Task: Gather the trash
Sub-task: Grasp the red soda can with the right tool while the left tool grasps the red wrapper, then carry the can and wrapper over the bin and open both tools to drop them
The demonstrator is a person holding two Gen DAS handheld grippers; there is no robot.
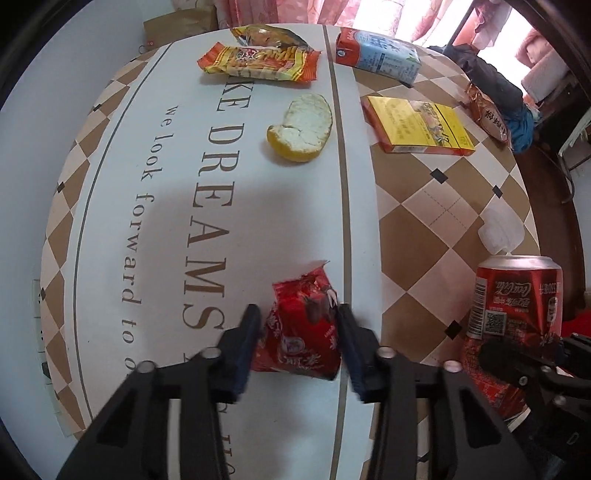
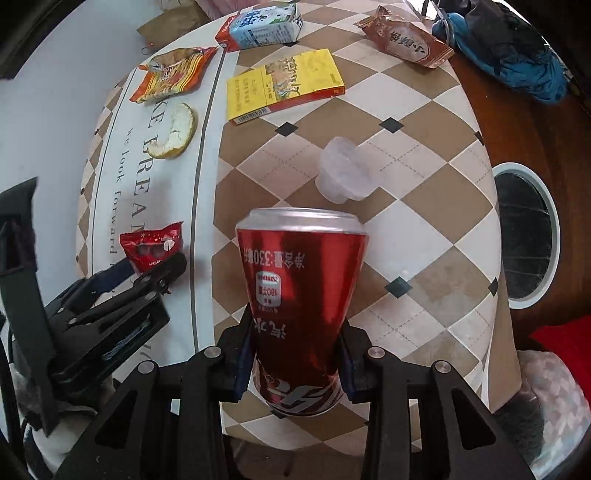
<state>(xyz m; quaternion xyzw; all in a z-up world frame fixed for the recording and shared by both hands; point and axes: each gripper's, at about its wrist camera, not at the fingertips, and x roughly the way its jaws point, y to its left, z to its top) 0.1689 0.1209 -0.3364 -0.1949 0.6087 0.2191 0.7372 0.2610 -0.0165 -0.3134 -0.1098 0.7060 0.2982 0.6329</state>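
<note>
My left gripper [image 1: 297, 325] is shut on a red snack wrapper [image 1: 301, 332], held just above the table; it also shows in the right wrist view [image 2: 151, 247]. My right gripper [image 2: 295, 332] is shut on an upside-down red Coca-Cola can [image 2: 299, 295], seen at the right of the left wrist view [image 1: 513, 325]. Other trash lies on the table: an orange peel [image 1: 301, 129], an orange snack bag [image 1: 258, 61], a milk carton [image 1: 376, 55], a yellow box [image 1: 417, 123], a brown wrapper [image 2: 404, 38] and a clear plastic cup [image 2: 345, 175].
The table [image 2: 424, 229] has a checkered cloth with lettering. A white-rimmed bin with a black liner [image 2: 524, 236] stands on the floor to the right. Blue and dark cloth [image 2: 513, 51] lies at the far right. A brown paper bag [image 1: 181, 26] sits behind the table.
</note>
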